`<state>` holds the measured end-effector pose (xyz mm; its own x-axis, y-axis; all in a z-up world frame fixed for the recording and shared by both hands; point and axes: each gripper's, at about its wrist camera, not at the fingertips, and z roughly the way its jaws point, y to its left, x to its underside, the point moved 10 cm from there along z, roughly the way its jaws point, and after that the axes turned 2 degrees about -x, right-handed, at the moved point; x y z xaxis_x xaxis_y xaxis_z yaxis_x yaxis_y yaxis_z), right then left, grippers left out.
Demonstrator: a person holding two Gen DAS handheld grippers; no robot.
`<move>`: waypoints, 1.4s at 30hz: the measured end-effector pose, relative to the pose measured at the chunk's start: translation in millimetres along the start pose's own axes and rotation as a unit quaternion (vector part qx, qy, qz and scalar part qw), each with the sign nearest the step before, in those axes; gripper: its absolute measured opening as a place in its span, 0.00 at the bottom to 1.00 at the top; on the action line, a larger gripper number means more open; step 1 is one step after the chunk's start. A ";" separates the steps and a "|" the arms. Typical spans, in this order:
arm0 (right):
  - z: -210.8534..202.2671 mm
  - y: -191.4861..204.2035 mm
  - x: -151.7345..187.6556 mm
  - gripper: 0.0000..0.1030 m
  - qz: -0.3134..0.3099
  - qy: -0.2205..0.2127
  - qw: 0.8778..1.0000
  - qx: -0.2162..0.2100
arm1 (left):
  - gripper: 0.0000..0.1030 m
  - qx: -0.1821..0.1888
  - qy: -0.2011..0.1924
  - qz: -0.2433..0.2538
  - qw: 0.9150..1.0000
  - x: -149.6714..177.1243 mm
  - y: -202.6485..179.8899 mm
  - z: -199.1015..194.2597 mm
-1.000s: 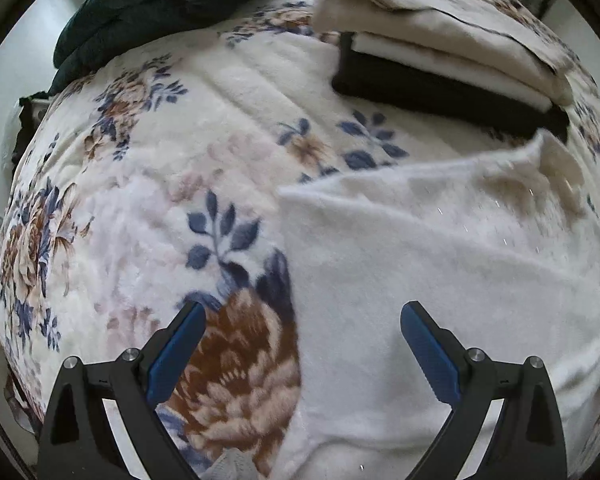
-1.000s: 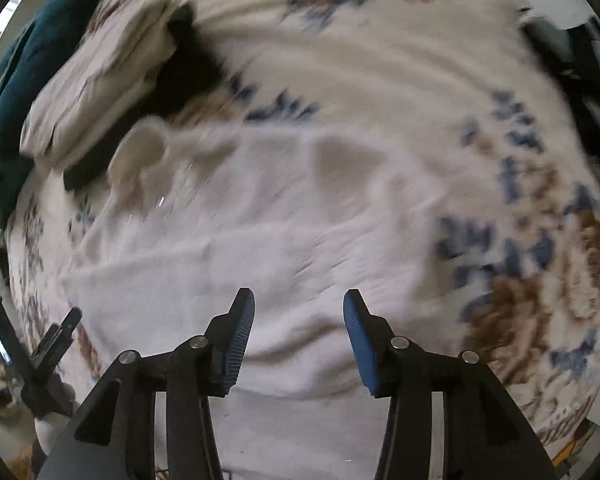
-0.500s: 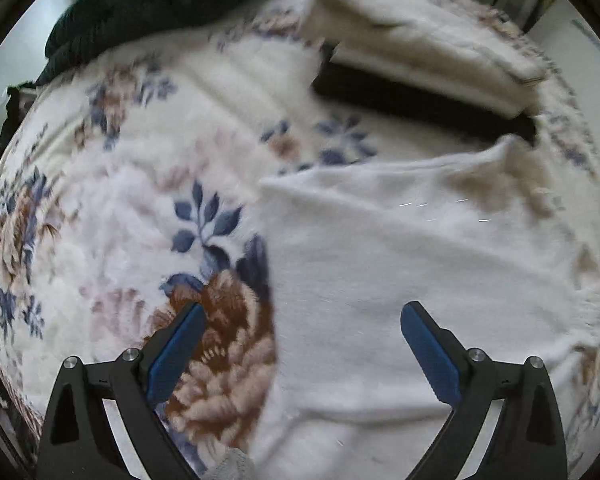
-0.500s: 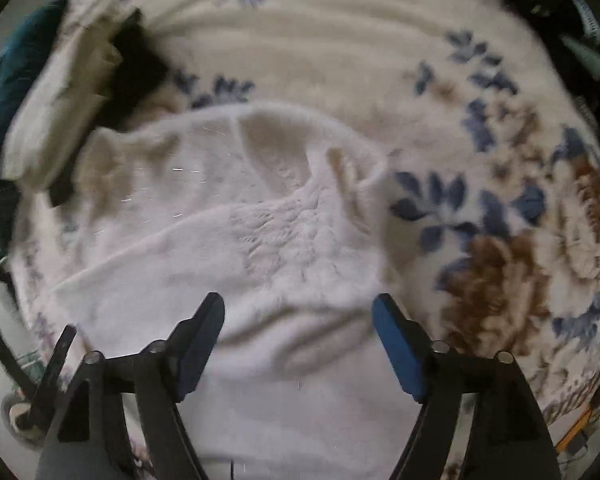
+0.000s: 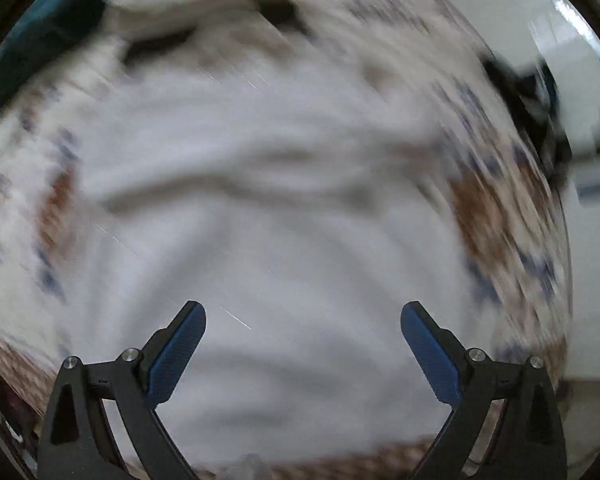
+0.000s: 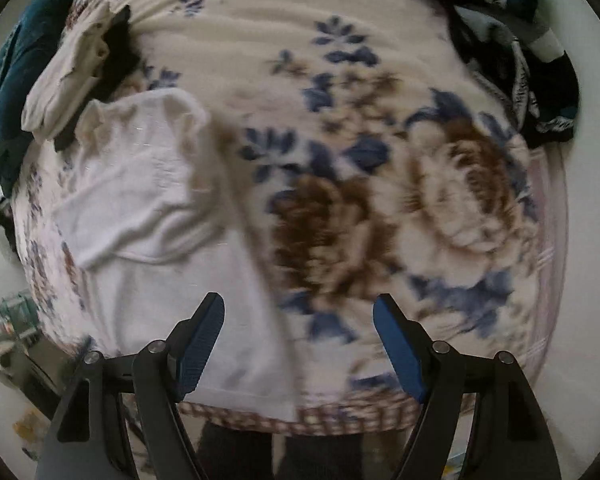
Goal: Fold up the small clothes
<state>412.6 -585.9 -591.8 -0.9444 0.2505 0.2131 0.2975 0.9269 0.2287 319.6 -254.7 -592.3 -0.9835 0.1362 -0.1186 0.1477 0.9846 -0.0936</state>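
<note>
One white knitted garment (image 6: pixel 148 216) lies spread on the floral plush blanket (image 6: pixel 380 208), on the blanket's left part in the right wrist view, its near hem close to the blanket's near edge. Its long axis runs from that hem away from the camera, with the scalloped upper end (image 6: pixel 140 108) pointing at a stack of folded clothes (image 6: pixel 76 80). A fold line crosses it about halfway up.

The stack holds cream pieces and at least one black one; the exact count cannot be told. Beside it lies one dark teal cloth (image 6: pixel 8 92).

Two grippers are present, one per hand. The left gripper (image 5: pixel 302 340) has its blue-padded jaws spread wide above the garment (image 5: pixel 292 240), gripping nothing. The right gripper (image 6: pixel 298 340) is also wide apart and empty, its left finger over the garment's right edge, its right finger over the blanket's blue and brown flowers.

The left wrist view is heavily smeared and shows little beyond white fabric and blanket pattern. Only the right wrist view shows a heap of dark patterned clothes (image 6: pixel 524 60) at the blanket's far right corner.
</note>
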 end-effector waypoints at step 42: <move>56.4 403.7 -144.5 0.03 -0.165 -0.011 0.981 -0.101 | 0.06 0.055 -0.061 -0.308 0.948 101.7 180.3 -61.4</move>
<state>661.3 -232.1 -583.9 -0.9960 -0.0460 0.0760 -0.0052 0.8846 0.4664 239.8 -56.6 -560.6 -0.8689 -0.4801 -0.1207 -0.4334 0.8556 -0.2830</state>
